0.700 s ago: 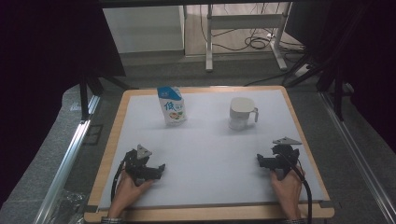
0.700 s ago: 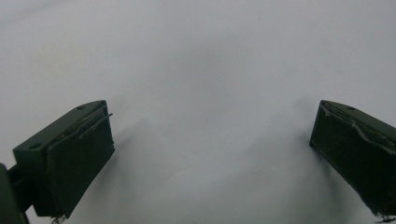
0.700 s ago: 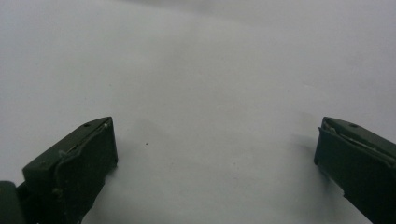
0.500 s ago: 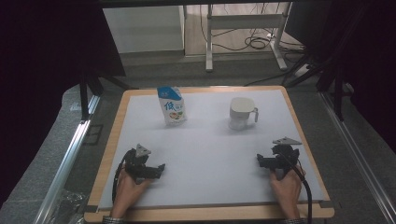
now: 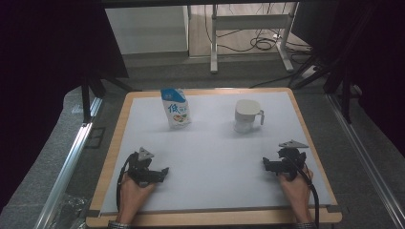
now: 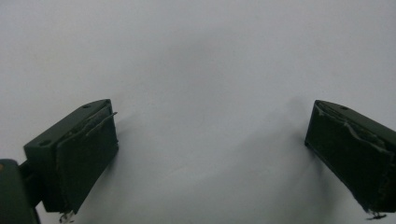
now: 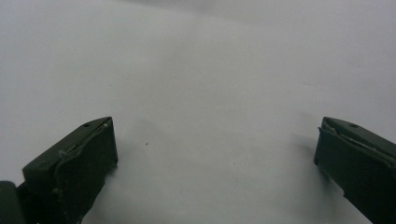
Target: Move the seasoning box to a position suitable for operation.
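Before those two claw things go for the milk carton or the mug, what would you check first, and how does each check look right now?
1. Left gripper jaws open, nothing between them: ok.
2. Right gripper jaws open, nothing between them: ok.
3. Milk carton upright at the far left of the white mat: ok.
4. Mug upright, handle toward the right: ok.
5. Bare mat between each gripper and both things: ok.
6. Carton sealed or mug empty: cannot tell.
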`<action>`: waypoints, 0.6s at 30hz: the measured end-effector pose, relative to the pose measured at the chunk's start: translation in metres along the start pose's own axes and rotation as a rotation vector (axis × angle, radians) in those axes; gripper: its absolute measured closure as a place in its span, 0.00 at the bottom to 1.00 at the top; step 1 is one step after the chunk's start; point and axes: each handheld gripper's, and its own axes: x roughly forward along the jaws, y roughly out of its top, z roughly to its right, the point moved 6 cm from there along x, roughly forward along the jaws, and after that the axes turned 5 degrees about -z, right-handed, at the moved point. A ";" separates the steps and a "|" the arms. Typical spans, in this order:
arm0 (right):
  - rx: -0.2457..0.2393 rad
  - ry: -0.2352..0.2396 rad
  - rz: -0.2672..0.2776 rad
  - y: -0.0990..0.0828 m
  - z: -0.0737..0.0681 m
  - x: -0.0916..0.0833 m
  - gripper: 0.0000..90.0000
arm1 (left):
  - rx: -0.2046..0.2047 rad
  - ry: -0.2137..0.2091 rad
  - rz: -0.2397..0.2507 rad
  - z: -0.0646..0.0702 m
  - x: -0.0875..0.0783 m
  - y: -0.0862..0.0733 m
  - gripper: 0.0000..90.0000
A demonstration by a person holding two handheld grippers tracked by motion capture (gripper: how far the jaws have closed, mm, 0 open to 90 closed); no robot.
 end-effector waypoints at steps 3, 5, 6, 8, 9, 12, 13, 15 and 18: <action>0.001 0.001 -0.001 0.000 0.000 0.000 0.00 | -0.004 -0.003 -0.001 0.000 0.000 0.000 0.03; 0.000 0.000 -0.001 0.000 0.000 0.000 0.00 | -0.004 -0.002 0.000 0.000 0.000 0.000 0.03; 0.000 0.000 -0.001 0.000 0.000 0.000 0.00 | -0.004 -0.002 0.000 0.000 0.000 0.000 0.03; -0.002 0.000 -0.001 0.000 0.000 0.000 0.00 | -0.003 -0.002 -0.001 0.000 0.000 0.000 0.03; -0.002 0.000 -0.001 0.000 0.000 0.000 0.00 | -0.003 -0.002 -0.001 0.000 0.000 0.000 0.03; -0.004 -0.001 -0.002 0.000 0.000 0.000 0.00 | -0.003 -0.002 0.000 0.000 0.000 0.000 0.03; -0.008 -0.002 -0.001 0.000 0.000 0.000 0.00 | -0.003 -0.002 0.000 0.000 0.000 0.000 0.03; -0.011 -0.003 -0.002 0.000 0.000 -0.001 0.00 | -0.004 -0.003 0.000 0.000 0.000 0.000 0.03; -0.015 -0.006 -0.001 0.001 -0.001 -0.001 0.00 | -0.003 -0.002 0.000 0.000 0.000 0.000 0.03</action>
